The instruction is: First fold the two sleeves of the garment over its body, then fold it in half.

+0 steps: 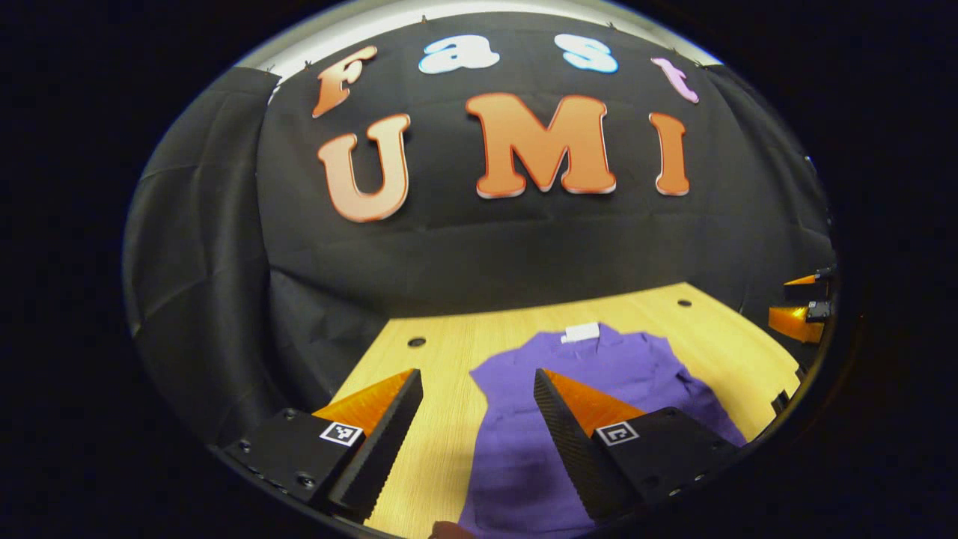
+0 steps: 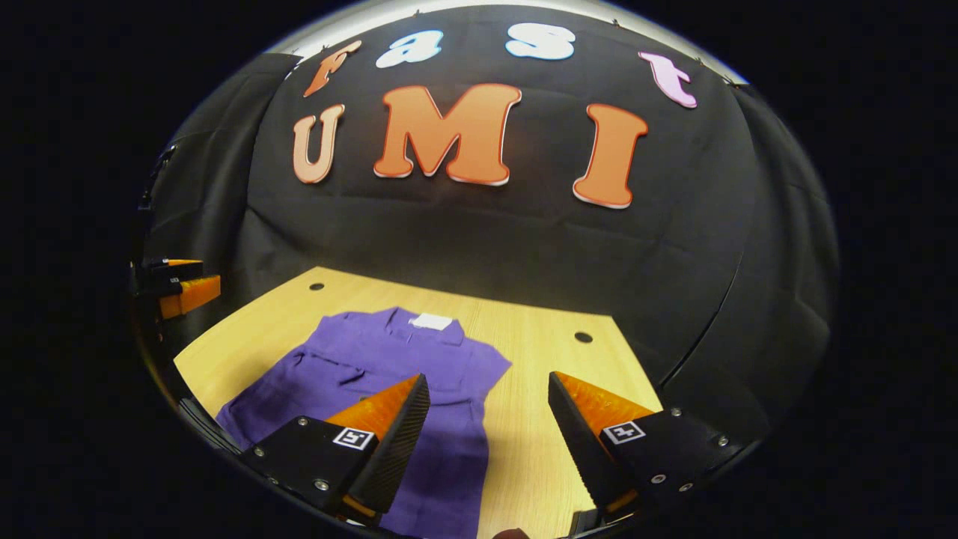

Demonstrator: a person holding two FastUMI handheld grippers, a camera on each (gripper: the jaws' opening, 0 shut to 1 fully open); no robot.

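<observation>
Presently: purple garment (image 1: 599,419) laid flat on wooden table (image 1: 441,442), lower centre; left gripper (image 1: 479,382), right gripper (image 2: 486,385) held above, fingers spread wide, nothing gripped.

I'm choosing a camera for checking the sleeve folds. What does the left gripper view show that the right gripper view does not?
Left gripper view: the open left hand-held gripper up close, straddling one side edge of the purple garment, with the right hand-held gripper far off at the right.

Right gripper view: the right one up close, open, straddling the opposite edge near a short sleeve, with the left one far off at the left.

Shared: the garment spread out, its white collar label and the wooden table.
</observation>
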